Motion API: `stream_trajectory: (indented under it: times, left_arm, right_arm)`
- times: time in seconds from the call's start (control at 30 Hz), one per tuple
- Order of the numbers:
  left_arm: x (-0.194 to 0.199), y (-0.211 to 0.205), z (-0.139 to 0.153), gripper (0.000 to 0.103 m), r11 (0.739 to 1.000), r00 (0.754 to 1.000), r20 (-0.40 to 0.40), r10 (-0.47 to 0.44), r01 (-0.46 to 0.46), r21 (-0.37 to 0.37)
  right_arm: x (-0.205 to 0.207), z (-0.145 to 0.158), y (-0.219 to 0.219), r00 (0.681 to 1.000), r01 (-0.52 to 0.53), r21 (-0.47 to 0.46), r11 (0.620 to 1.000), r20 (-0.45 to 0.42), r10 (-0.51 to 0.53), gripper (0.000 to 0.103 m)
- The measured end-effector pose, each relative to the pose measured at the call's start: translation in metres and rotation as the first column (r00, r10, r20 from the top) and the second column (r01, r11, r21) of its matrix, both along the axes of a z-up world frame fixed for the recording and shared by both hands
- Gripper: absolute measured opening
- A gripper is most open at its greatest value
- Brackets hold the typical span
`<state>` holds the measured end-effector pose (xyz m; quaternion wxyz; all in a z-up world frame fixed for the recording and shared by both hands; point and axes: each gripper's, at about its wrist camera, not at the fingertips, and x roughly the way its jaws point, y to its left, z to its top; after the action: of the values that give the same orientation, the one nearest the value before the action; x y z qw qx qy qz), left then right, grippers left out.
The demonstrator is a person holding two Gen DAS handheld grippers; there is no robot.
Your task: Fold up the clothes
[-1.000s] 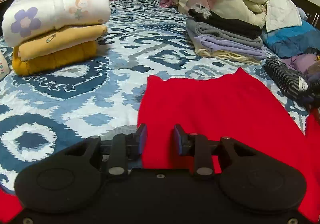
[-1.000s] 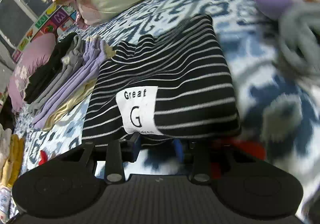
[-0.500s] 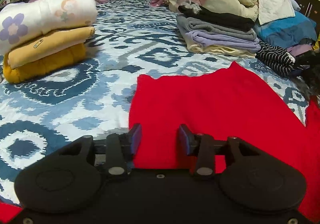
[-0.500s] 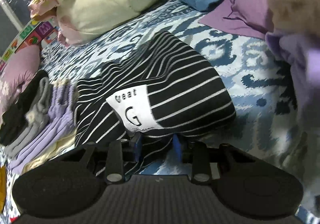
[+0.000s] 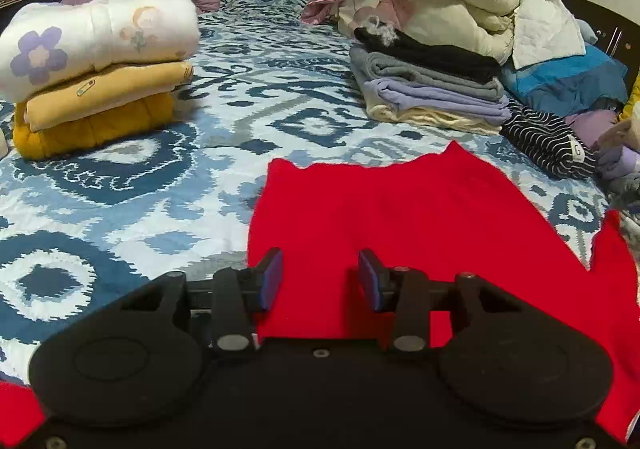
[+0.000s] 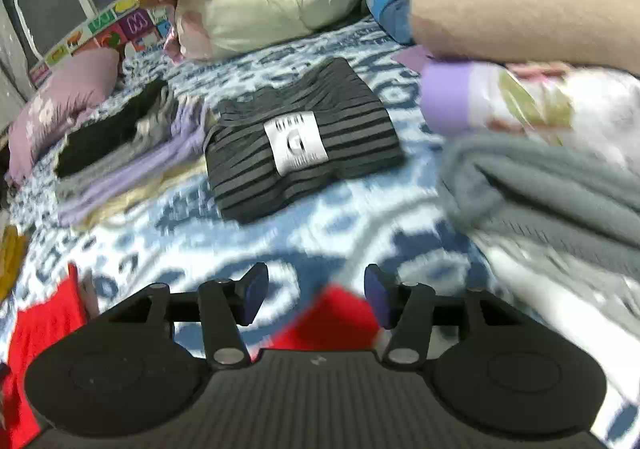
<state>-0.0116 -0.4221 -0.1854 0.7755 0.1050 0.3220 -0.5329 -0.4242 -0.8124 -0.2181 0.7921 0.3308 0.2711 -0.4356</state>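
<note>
1. Left gripper (image 5: 320, 275): jaws spread, nothing pinched, hovering over red garment (image 5: 400, 217) lying flat at bed's near edge.
2. Right gripper (image 6: 316, 299): jaws opening, nothing btwn them; view blurred.
3. Striped folded top (image 6: 304, 145) lies apart on bedspread (image 6: 200, 245), beside black/grey/lilac stack (image 5: 432, 89).
4. Only left view shows yellow/white stack (image 5: 96, 73) toward bed's left edge.
</note>
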Motion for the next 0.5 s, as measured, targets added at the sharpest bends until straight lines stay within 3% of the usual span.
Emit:
stream_trajectory:
  times: [0.07, 0.2, 0.3, 0.37, 0.43, 0.5]
  left_arm:
    - [-0.001, 0.0, 0.002, 0.04, 1.0, 1.0, 0.0, 0.002, -0.002, -0.005]
    - [-0.002, 0.003, 0.004, 0.04, 1.0, 1.0, -0.003, 0.003, -0.003, -0.013]
    - [-0.001, 0.003, 0.005, 0.04, 1.0, 1.0, -0.004, 0.004, -0.004, -0.017]
    - [-0.001, 0.003, 0.005, 0.04, 1.0, 1.0, -0.005, 0.004, -0.004, -0.017]
    - [0.0, 0.002, 0.004, 0.04, 1.0, 1.0, -0.004, 0.005, -0.005, -0.015]
    - [0.0, 0.002, 0.004, 0.04, 1.0, 1.0, -0.004, 0.003, -0.003, -0.016]
  right_arm:
    - [-0.006, -0.006, 0.008, 1.0, 0.009, 0.016, 1.0, 0.0, -0.009, 0.065]
    - [-0.012, -0.025, 0.016, 0.998, 0.057, 0.034, 0.998, -0.02, -0.056, 0.066]
    - [-0.013, -0.041, 0.014, 0.998, 0.062, 0.07, 0.996, 0.013, -0.063, 0.045]
    - [-0.013, -0.047, 0.013, 0.997, 0.065, 0.07, 0.995, 0.031, -0.068, 0.021]
    - [-0.013, -0.044, 0.013, 0.996, 0.066, 0.056, 0.996, 0.057, -0.069, 0.005]
    - [-0.009, -0.03, 0.013, 0.996, 0.051, 0.01, 0.999, 0.067, -0.052, 0.005]
